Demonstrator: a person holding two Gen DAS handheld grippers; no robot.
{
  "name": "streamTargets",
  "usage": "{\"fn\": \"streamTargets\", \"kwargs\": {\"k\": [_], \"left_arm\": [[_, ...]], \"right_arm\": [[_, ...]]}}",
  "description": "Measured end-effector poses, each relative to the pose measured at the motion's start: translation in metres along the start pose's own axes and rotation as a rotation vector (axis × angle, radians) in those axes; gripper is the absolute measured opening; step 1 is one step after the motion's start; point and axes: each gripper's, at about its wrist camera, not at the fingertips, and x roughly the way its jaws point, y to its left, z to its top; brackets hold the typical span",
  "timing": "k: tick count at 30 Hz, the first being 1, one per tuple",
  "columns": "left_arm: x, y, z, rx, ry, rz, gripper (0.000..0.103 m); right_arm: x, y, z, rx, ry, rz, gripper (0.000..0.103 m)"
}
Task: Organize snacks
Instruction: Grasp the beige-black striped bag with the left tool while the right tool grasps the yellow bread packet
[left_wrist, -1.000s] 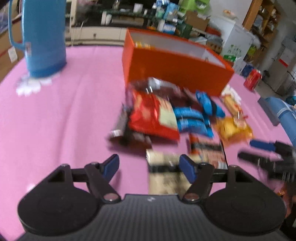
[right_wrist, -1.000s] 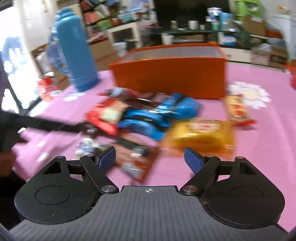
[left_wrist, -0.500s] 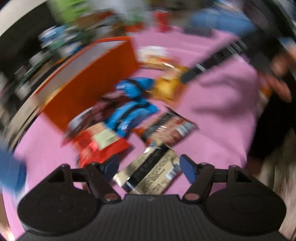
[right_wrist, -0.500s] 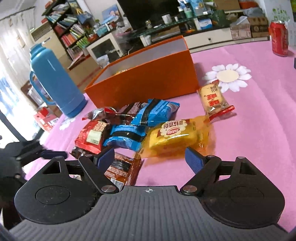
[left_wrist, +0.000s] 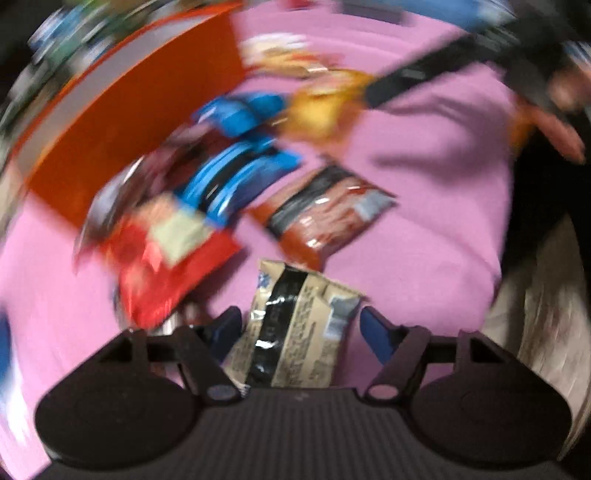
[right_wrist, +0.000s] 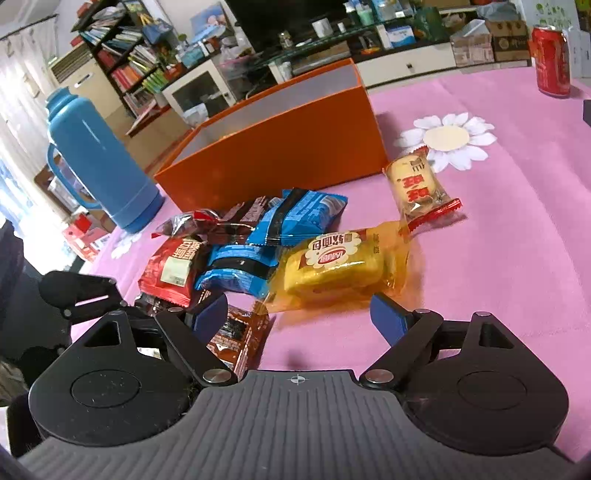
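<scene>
Several snack packets lie in a heap on the pink tablecloth (right_wrist: 517, 240) in front of an open orange box (right_wrist: 280, 155). My left gripper (left_wrist: 301, 326) points steeply down over a beige-and-black packet (left_wrist: 291, 343). Its jaws are opening, and the packet lies between the pads untouched. A red packet (left_wrist: 166, 258), blue packets (left_wrist: 236, 173) and a brown packet (left_wrist: 325, 214) lie beyond it. My right gripper (right_wrist: 299, 314) stands open just short of a yellow bread packet (right_wrist: 336, 264). A small cracker packet (right_wrist: 417, 184) lies to the right.
A blue thermos (right_wrist: 92, 162) stands left of the box, and a red can (right_wrist: 550, 62) at the far right. Behind the table are shelves and a cabinet. In the blurred left wrist view a person's hand (left_wrist: 561, 125) shows at the upper right.
The left gripper has rolled sharply and tipped down over the beige packet, which now sits between its fingers. The right gripper has shifted right and settled facing the yellow bread packet.
</scene>
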Motion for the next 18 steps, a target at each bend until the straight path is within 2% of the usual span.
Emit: {"fn": "streamTargets", "kwargs": {"k": [2, 5, 7, 10, 12, 15, 18], "left_arm": [[-0.001, 0.006, -0.007, -0.219, 0.004, 0.029, 0.072], [-0.006, 0.009, -0.017, -0.532, -0.002, 0.135, 0.066], [-0.009, 0.003, -0.021, -0.653, -0.034, 0.179, 0.062], [-0.011, -0.011, -0.024, -0.639, -0.103, 0.212, 0.064], [-0.022, -0.014, -0.027, -0.601, -0.183, 0.211, 0.067], [-0.039, -0.013, -0.031, -0.570, -0.297, 0.192, 0.072], [-0.047, -0.004, -0.037, -0.619, -0.381, 0.140, 0.072]], "right_arm": [[-0.001, -0.001, 0.000, 0.007, -0.004, 0.004, 0.074], [-0.002, 0.001, 0.001, 0.002, -0.012, -0.001, 0.075], [-0.003, 0.003, 0.000, -0.012, -0.016, -0.002, 0.075], [-0.006, 0.009, -0.003, -0.044, -0.031, -0.006, 0.075], [-0.012, 0.015, 0.000, -0.084, -0.062, 0.013, 0.075], [-0.017, 0.026, 0.015, -0.196, -0.085, -0.011, 0.075], [-0.003, 0.025, 0.042, -0.328, -0.062, 0.021, 0.080]]}}
